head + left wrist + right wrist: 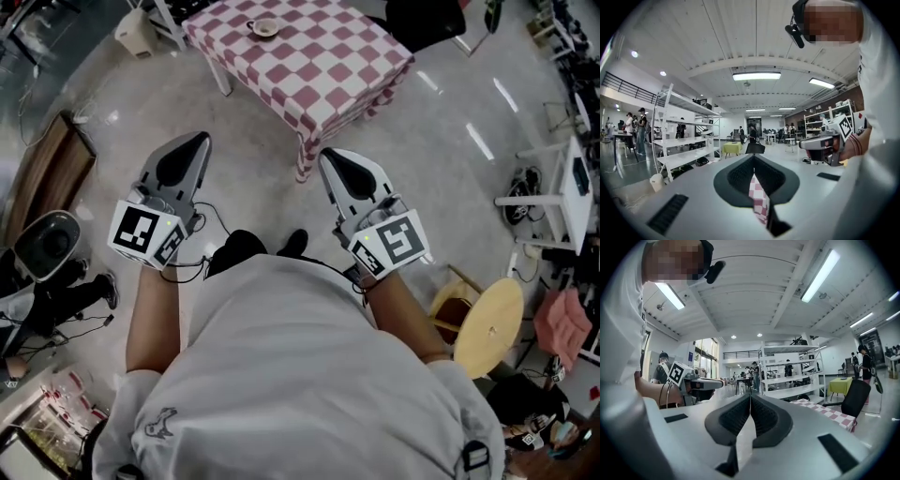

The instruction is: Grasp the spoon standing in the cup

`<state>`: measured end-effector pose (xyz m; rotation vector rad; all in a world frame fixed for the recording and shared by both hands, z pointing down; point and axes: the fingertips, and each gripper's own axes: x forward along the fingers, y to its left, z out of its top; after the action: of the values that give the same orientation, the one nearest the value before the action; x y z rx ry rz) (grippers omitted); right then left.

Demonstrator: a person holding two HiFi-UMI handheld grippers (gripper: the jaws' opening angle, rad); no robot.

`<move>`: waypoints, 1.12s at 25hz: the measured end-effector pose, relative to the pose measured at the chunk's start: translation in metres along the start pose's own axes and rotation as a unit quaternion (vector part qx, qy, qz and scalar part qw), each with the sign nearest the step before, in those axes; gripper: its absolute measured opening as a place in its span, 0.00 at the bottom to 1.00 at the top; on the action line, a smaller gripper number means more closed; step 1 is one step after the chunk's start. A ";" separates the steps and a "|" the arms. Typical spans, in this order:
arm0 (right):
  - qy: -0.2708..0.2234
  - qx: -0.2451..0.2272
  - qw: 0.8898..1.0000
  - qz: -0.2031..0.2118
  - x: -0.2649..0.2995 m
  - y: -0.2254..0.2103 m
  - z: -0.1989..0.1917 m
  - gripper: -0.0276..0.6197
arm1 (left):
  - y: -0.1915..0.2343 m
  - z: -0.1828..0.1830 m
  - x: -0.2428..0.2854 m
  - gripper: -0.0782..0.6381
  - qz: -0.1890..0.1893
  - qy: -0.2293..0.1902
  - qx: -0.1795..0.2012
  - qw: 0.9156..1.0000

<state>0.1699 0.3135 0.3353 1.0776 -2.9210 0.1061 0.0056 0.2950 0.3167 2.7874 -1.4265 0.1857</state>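
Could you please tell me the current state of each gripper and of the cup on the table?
Left grey two-jaw gripper: shut, empty.
Right grey two-jaw gripper: shut, empty.
Small cup on a saucer: standing on the red-and-white checked table, untouched, far from both grippers; its spoon is too small to make out.

The head camera sits above the person's shoulders and looks steeply down at the floor. The counter [309,66] lies far off at the top of its frame. The camera on the left gripper [202,141] looks along the jaws, roughly level, straight toward the counter from well back, so only a sliver of checked cloth [759,201] shows below the jaw tips. The camera on the right gripper [325,157] faces slightly left of the counter, whose corner shows at its right. Each gripper view catches the other gripper. All three views share the counter.
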 end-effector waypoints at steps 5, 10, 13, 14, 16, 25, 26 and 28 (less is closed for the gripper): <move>0.004 0.025 0.999 0.021 0.017 -0.021 -0.009 0.09 | 0.026 -0.001 0.012 0.13 0.023 0.010 0.008 1.000; 0.007 0.032 0.999 0.029 0.035 -0.031 -0.013 0.09 | 0.044 -0.002 0.022 0.13 0.032 0.002 0.004 0.999; 0.012 0.033 0.999 0.024 0.047 -0.040 -0.014 0.09 | 0.054 -0.004 0.030 0.13 0.030 -0.001 -0.002 1.000; 0.013 0.035 0.999 0.022 0.051 -0.042 -0.014 0.09 | 0.058 -0.005 0.034 0.13 0.028 -0.001 -0.005 1.000; 0.018 0.033 0.999 0.022 0.062 -0.046 -0.015 0.09 | 0.066 -0.007 0.044 0.13 0.021 -0.001 -0.009 1.000; 0.037 0.021 0.999 0.013 0.131 -0.060 -0.009 0.09 | 0.117 -0.005 0.075 0.13 -0.016 -0.015 -0.022 1.000; 0.037 0.019 0.999 0.012 0.141 -0.061 -0.008 0.09 | 0.124 -0.006 0.077 0.13 -0.020 -0.017 -0.024 0.999; 0.039 0.010 0.999 0.010 0.160 -0.062 -0.004 0.09 | 0.140 -0.007 0.081 0.13 -0.028 -0.019 -0.029 0.999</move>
<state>0.0885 0.1636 0.3508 1.0236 -2.8663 0.1734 -0.0610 0.1477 0.3255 2.7946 -1.3380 0.0908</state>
